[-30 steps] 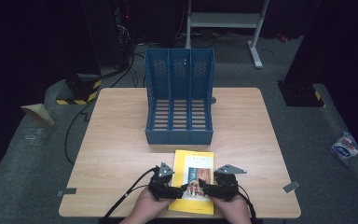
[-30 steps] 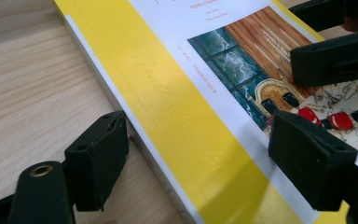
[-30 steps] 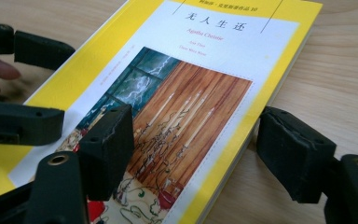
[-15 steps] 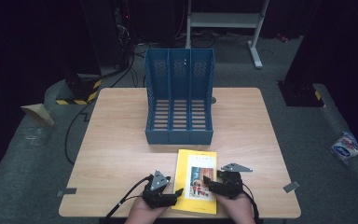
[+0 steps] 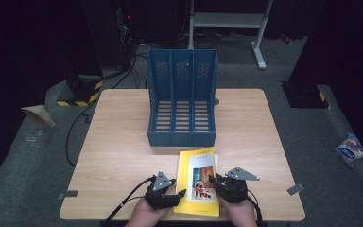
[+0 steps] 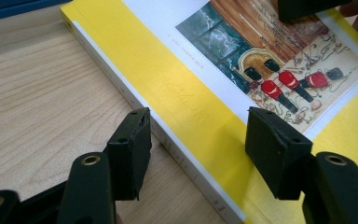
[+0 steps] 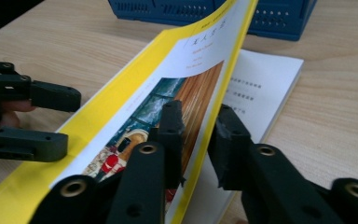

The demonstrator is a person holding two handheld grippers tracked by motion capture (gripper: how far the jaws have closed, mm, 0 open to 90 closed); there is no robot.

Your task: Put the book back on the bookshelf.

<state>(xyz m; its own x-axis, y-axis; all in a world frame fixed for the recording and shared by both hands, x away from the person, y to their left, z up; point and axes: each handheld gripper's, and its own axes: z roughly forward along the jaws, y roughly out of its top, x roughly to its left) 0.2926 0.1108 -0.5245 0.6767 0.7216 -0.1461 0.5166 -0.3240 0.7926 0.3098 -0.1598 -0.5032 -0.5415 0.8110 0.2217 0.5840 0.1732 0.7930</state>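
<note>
A yellow book (image 5: 199,182) with a picture cover lies near the table's front edge. My right gripper (image 7: 200,126) has just been closing and is shut on the front cover (image 7: 168,79), which stands lifted and curled above the white pages (image 7: 265,88). My left gripper (image 6: 198,135) is at the spine side (image 6: 135,100). Its jaws have just been closing and straddle the spine, one over the table, one over the cover, neither pressing. In the high view the left gripper (image 5: 180,196) and right gripper (image 5: 213,183) flank the book's near end.
A blue three-slot file rack (image 5: 182,101) stands upright at the middle of the wooden table (image 5: 123,142), just behind the book. Its base also shows in the right gripper view (image 7: 261,14). Cables trail from both grippers over the front edge.
My left gripper has slid toward the front left, off the cover to the spine edge. The right gripper has stayed at the book's right side, its jaws narrower.
</note>
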